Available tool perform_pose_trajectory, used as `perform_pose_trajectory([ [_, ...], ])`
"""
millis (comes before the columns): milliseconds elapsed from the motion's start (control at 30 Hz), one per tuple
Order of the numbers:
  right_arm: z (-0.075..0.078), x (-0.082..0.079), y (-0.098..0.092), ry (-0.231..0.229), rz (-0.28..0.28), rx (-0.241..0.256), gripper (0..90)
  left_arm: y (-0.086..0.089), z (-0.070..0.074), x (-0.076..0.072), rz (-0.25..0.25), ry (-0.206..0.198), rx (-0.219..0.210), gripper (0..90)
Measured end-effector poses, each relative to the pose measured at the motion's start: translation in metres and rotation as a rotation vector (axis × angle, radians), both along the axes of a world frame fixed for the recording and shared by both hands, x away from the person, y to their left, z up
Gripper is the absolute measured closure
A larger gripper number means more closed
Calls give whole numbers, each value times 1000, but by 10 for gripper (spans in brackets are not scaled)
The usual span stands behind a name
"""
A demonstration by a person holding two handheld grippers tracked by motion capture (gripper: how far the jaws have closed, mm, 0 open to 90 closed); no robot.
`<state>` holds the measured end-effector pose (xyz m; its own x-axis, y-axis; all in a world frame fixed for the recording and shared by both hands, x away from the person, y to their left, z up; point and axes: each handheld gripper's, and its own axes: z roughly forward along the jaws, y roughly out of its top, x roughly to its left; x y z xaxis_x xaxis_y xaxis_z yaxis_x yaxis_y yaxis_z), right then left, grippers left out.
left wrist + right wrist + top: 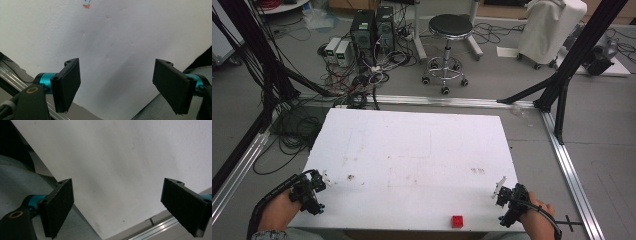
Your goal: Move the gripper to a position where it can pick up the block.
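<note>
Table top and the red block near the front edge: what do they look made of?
Table top: looks like white foam board or painted sheet, matte; small dents and brownish smudges show, no glare. Can't tell which.
Red block: probably plastic, a solid, evenly coloured small cube; too small to judge its finish.

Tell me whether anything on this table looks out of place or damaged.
The small red block sits right at the near edge of the white table, where it might get knocked off. The tabletop shows brownish smudges and faint dents.
</note>
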<state>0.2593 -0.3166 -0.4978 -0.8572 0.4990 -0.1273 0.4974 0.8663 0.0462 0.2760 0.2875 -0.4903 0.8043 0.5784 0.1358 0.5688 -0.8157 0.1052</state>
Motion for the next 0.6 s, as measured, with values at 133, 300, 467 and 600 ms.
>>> perform_pose_trajectory([
  [133, 0, 0, 7, 7, 22, 10, 107, 0, 0, 0, 0, -1, 2, 227],
  [300, 0, 0, 19, 12, 67, 26, 107, 0, 0, 0, 1, -5, 2, 227],
  [467, 0, -2, 30, 28, 113, 16, 107, 0, 0, 0, 0, 0, 0, 227],
  [600, 2, -3, 40, 29, 149, 31, 107, 0, 0, 0, 1, 1, 1, 227],
])
